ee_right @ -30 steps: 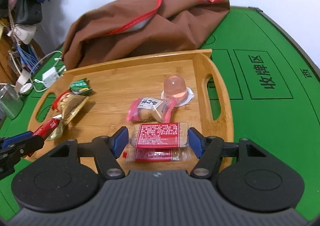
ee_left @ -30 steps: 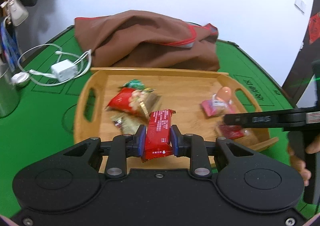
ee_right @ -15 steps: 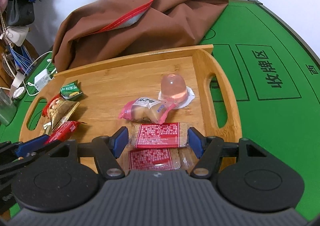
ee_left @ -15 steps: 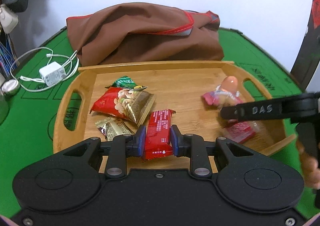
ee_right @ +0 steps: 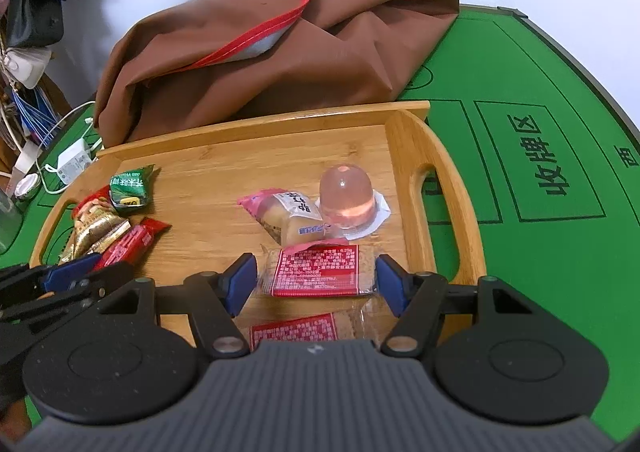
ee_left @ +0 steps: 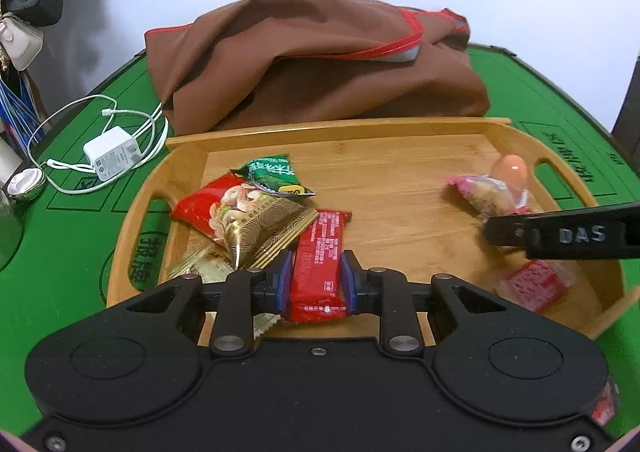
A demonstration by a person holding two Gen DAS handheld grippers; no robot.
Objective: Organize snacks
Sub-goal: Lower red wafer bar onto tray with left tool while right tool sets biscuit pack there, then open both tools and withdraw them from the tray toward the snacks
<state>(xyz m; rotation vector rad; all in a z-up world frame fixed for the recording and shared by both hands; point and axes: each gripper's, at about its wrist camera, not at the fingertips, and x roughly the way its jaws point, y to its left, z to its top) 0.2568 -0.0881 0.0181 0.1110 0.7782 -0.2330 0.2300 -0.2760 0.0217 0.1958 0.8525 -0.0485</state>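
Note:
A bamboo tray (ee_left: 340,126) lies on the green table. My left gripper (ee_left: 316,276) is shut on a red snack bar (ee_left: 320,252), held low over the tray's left part beside a red-and-gold nut packet (ee_left: 240,220) and a green packet (ee_left: 272,174). In the right wrist view, my right gripper (ee_right: 316,276) is shut on a clear cracker packet with a red label (ee_right: 316,270), just above the tray's right part. A second cracker packet like it (ee_right: 300,328) lies on the tray underneath. Ahead of it sit a pink cake packet (ee_right: 288,212) and a jelly cup (ee_right: 346,196).
A crumpled brown cloth bag (ee_left: 320,64) lies behind the tray. A white charger with cable (ee_left: 112,152) and a small round tin (ee_left: 24,182) sit at the left. Bags hang at the far left. A finger of the right gripper (ee_left: 520,232) crosses the tray's right side.
My left gripper has carried the red bar inward and lower over the tray, up to the nut packet. My right gripper has moved slightly forward with its packet, so the second packet now lies nearer its body.

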